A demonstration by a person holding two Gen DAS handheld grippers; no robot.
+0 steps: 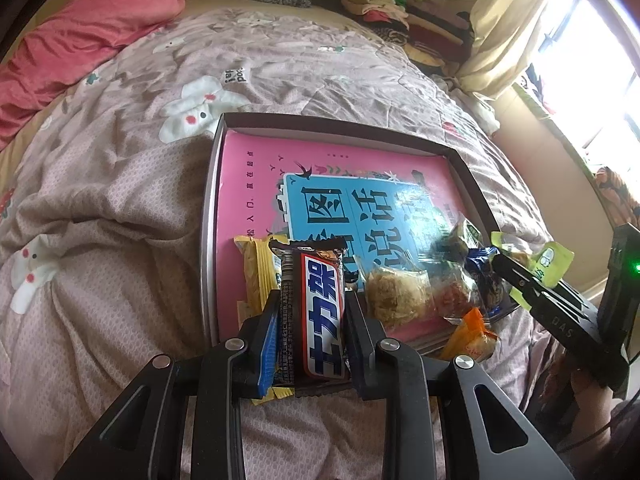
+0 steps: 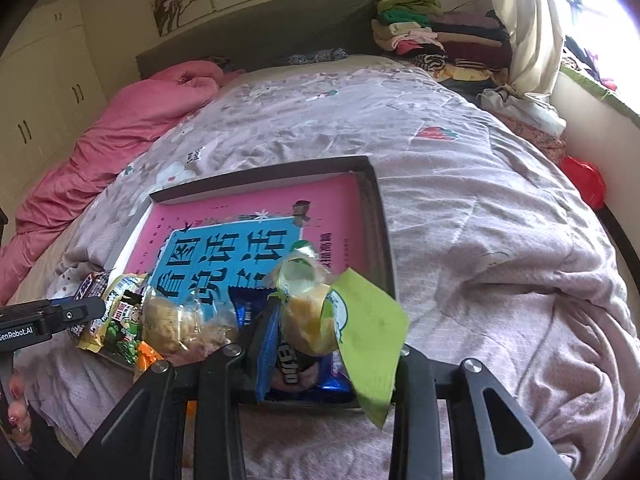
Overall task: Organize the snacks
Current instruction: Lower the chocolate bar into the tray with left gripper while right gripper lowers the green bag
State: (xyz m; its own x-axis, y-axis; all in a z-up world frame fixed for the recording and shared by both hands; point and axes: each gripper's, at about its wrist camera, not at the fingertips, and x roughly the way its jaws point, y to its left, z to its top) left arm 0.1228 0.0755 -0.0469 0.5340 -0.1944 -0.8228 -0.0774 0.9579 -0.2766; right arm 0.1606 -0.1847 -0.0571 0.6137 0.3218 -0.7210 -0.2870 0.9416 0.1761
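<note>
While the left gripper clamps its jaws on the chocolate bar over the tray's near edge on the bed, the right gripper pinches a green-wrapped snack above it.

Daylight from window at right, panes blown out white. Bedding evenly lit, shadows soft. Strong fisheye bending, dark corner vignette (both views). Near wrappers slightly motion-blurred; overall mild softness.
</note>
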